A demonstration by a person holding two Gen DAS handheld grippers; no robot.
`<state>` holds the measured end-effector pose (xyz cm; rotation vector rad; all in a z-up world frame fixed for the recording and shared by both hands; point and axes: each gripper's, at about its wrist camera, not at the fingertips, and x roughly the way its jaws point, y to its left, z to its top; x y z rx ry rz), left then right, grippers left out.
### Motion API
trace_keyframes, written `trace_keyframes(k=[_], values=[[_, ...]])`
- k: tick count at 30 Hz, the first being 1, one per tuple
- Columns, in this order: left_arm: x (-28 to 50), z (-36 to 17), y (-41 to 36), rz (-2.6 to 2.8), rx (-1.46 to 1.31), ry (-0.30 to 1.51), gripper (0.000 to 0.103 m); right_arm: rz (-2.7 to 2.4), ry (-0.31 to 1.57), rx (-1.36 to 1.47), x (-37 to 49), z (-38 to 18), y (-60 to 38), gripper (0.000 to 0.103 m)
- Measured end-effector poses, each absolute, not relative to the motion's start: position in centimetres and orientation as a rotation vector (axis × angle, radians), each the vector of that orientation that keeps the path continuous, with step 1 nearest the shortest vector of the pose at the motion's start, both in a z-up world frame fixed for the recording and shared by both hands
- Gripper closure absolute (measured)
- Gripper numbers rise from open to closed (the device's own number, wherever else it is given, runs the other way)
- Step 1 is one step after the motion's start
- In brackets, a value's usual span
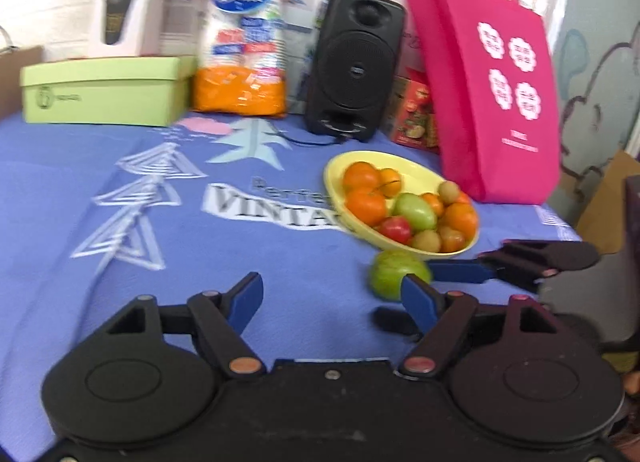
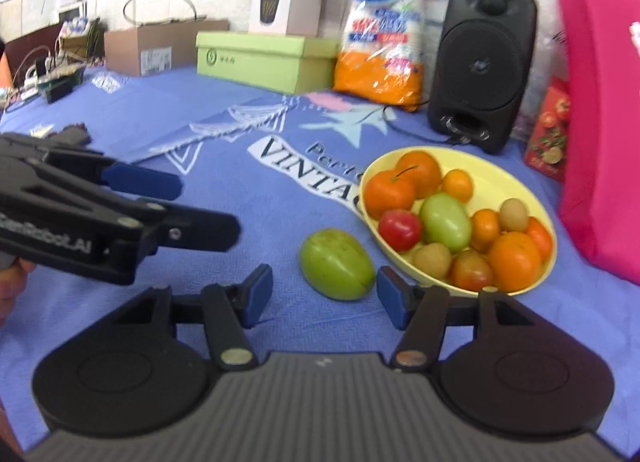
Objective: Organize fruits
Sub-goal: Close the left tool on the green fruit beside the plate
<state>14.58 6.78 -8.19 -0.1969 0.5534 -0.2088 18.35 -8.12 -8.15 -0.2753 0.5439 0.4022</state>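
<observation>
So I'm hovering both grippers low over the bench w/ the blue cloth (image 2: 168,102). My right gripper (image 2: 325,294) is sitting w/ jaws open, nothing gripped, and the loose green fruit (image 2: 338,264) is lying on the cloth just ahead of them, a bit toward the right pad, not touching. My left gripper (image 1: 332,302) is also hanging w/ jaws spread wide, empty. The yellow bowl (image 2: 496,182) of oranges, tomatoes etc is sitting just beside that fruit, in front of the black speaker (image 2: 482,62).
</observation>
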Motion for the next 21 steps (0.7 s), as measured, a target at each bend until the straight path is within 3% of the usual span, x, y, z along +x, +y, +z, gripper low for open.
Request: trace_keyframes(k=[6,10,14,21], values=[[17.3,-8.5,5.0,-0.285,-0.187,0.579,0.026,0.424,0.564,-0.256,19.6,-8.7,-8.1,0.040],[18.4,-8.9,4.1,-0.325,-0.193,0.591,0.028,0.444,0.567,-0.223,19.8,-8.7,-8.6,0.046],[19.3,-9.5,3.8,-0.366,-0.214,0.616,0.049,0.440,0.559,-0.212,19.7,-8.7,-8.8,0.059],[19.2,-9.4,3.7,-0.375,-0.214,0.609,0.051,0.437,0.541,-0.218,19.4,-8.5,-8.7,0.059]])
